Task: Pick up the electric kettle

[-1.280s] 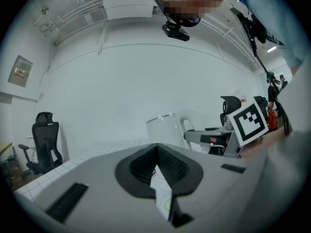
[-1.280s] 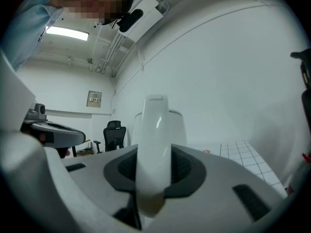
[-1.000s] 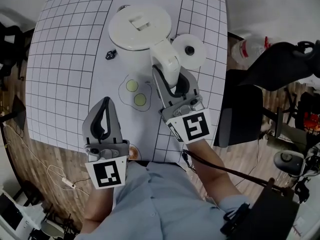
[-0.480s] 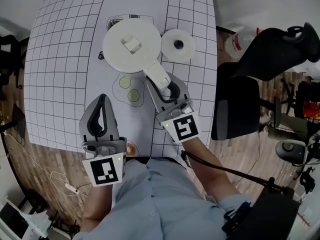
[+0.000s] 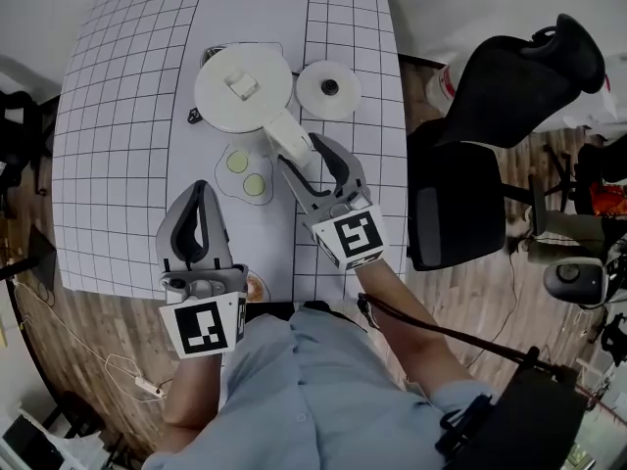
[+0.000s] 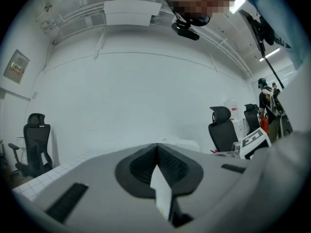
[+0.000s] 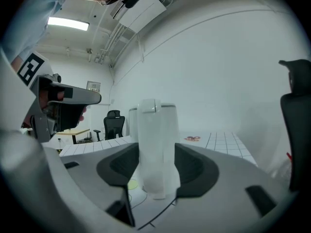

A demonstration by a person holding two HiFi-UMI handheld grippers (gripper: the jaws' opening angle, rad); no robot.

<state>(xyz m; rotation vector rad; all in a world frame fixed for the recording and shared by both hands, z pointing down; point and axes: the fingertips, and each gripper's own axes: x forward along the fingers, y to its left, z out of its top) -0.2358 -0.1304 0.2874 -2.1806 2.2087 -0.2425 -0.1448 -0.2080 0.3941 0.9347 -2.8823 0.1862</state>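
The white electric kettle (image 5: 243, 88) stands on the gridded table mat, with its round base (image 5: 329, 89) just to its right. The kettle's handle (image 5: 287, 140) points toward me. My right gripper (image 5: 306, 153) has its jaws on either side of that handle and they are opening, the pads spread wide of it. In the right gripper view the pale handle (image 7: 155, 149) stands upright between the dark pads of the right gripper (image 7: 155, 166). My left gripper (image 5: 199, 192) hovers near the table's front edge, shut and empty, and in its own view the left gripper (image 6: 156, 147) shows closed jaws.
A printed fried-egg picture (image 5: 245, 172) lies on the mat between the grippers. A small black item (image 5: 195, 117) sits left of the kettle. A black office chair (image 5: 490, 116) stands close to the table's right edge. The table's front edge (image 5: 147, 290) is near my body.
The kettle has sunk from a raised position onto the mat and looks smaller. My right jaws have spread apart off its handle. The left gripper has stayed shut near the front edge.
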